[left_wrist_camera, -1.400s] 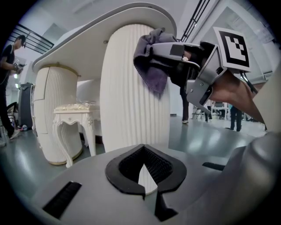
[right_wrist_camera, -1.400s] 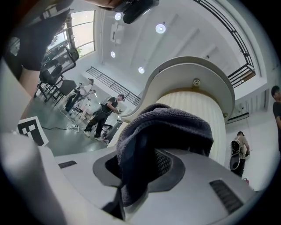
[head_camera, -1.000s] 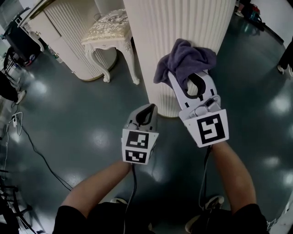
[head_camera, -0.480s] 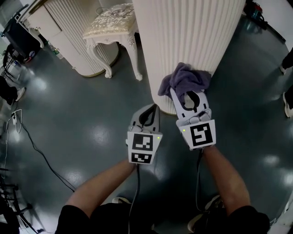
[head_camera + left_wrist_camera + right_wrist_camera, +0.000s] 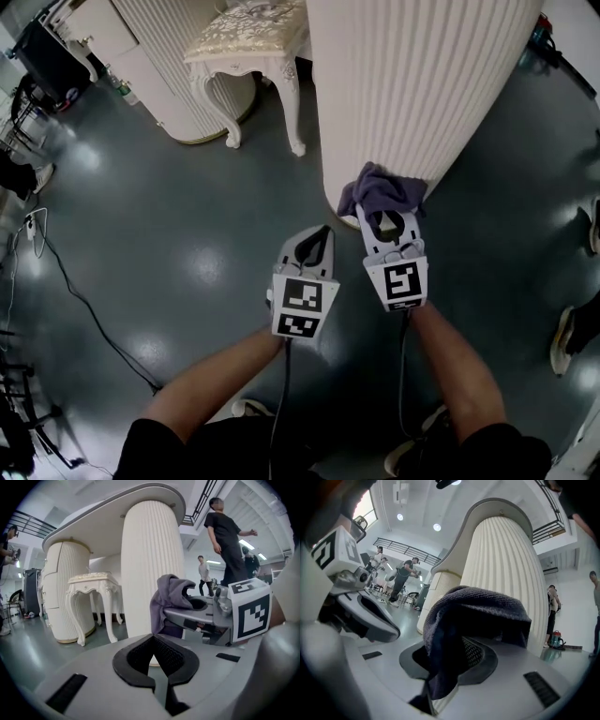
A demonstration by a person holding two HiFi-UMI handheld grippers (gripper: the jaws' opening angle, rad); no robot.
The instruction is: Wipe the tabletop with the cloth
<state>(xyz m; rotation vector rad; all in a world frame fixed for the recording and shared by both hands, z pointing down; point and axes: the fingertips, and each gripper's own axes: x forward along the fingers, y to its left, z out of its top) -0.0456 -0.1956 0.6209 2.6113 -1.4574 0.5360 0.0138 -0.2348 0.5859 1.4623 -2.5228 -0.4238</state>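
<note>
A purple-grey cloth (image 5: 380, 189) hangs bunched from my right gripper (image 5: 380, 210), which is shut on it, low beside the base of a white fluted table pedestal (image 5: 422, 84). In the right gripper view the cloth (image 5: 473, 613) drapes over the jaws of the right gripper (image 5: 457, 644) and hides their tips. My left gripper (image 5: 316, 234) is beside it on the left, shut and empty, over the dark floor. In the left gripper view the left gripper (image 5: 153, 637) has its pads together, and the cloth (image 5: 171, 595) shows just ahead. The tabletop (image 5: 108, 517) shows only from below.
A cream carved stool (image 5: 251, 26) stands at the back left next to a second fluted pedestal (image 5: 164, 56). Cables (image 5: 66, 291) trail over the glossy dark floor at the left. Several people (image 5: 225, 531) stand farther off in the hall.
Both grippers have dropped and drawn back from the pedestal, showing smaller in the head view. The right one still carries the cloth, now down near the pedestal's base.
</note>
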